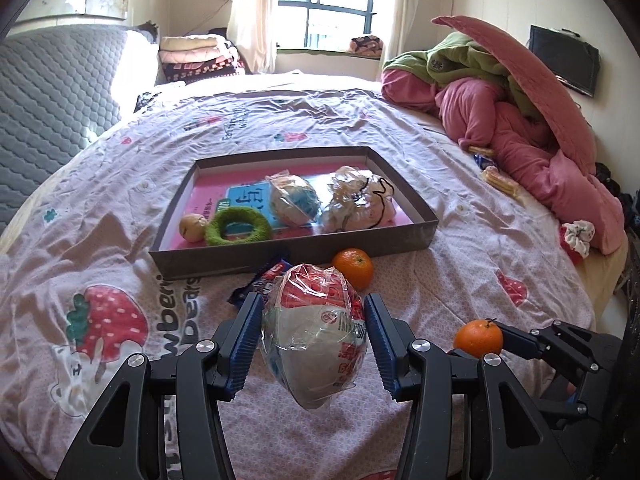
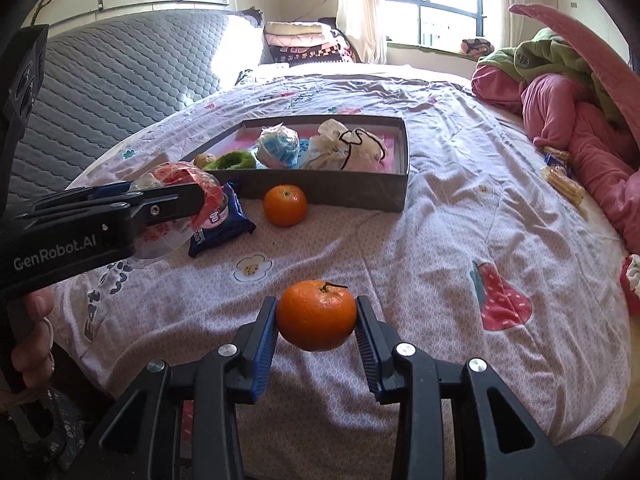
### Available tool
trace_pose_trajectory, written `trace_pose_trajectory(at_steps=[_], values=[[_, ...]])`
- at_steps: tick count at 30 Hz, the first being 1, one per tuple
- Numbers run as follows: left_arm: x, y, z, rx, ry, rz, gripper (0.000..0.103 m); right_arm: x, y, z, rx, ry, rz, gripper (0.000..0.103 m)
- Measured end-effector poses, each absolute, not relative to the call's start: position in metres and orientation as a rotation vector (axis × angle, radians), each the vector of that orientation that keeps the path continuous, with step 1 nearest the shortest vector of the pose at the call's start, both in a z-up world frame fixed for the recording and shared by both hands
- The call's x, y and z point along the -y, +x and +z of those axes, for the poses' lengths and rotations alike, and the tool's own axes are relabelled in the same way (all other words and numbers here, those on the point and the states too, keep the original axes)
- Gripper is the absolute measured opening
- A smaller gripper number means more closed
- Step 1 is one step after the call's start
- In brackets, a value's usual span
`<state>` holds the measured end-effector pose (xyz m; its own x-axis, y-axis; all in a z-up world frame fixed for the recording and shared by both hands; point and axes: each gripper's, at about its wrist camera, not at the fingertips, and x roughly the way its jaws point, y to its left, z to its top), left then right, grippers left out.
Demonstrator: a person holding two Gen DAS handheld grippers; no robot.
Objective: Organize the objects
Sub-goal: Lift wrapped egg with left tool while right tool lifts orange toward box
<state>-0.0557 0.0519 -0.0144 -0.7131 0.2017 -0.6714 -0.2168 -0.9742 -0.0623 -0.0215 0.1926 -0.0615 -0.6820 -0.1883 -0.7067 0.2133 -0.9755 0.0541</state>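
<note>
Ahead of both hands, up the bed (image 1: 120, 184), lies the shallow grey box (image 1: 296, 250), near wall facing the fingers, long axis crosswise to the reach. Already inside: a green ring (image 1: 239, 225), a small pale fruit (image 1: 193, 227), a blue-and-white wrapped ball (image 1: 295, 200) and a clear bag with a black cord (image 1: 360, 200).

Left fingers (image 1: 312, 340) clamped on a plastic-wrapped bowl (image 1: 314, 332), red print on top, held clear of the sheet and tilted, long axis pointing toward the box. Just ahead and below: a blue snack packet (image 2: 220, 220) and a loose orange (image 1: 353, 268), both resting close against the box's near wall.

Right fingers (image 2: 316, 316) clamped on a second orange (image 2: 316, 314), stem up, lifted off the bed and farther back from the box than the bowl.

Nearer hand to the box: likely the left. Needed next, by judgement: carry forward and over the near wall, clearing the packet and loose orange.
</note>
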Motion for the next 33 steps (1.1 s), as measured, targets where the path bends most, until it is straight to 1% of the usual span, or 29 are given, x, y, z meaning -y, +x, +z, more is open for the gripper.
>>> trace_pose_trajectory(at_steps=[10, 33], values=[[-0.042, -0.06, -0.013, -0.011, -1.051, 2.74, 0.053, -0.183, -0.032, -0.048, -0.141, 1.083, -2.748, 0.038], [-0.023, -0.076, -0.015, 0.058, -1.05, 2.763, 0.053, -0.184, -0.059, -0.031, -0.138, 1.025, -2.761, 0.038]])
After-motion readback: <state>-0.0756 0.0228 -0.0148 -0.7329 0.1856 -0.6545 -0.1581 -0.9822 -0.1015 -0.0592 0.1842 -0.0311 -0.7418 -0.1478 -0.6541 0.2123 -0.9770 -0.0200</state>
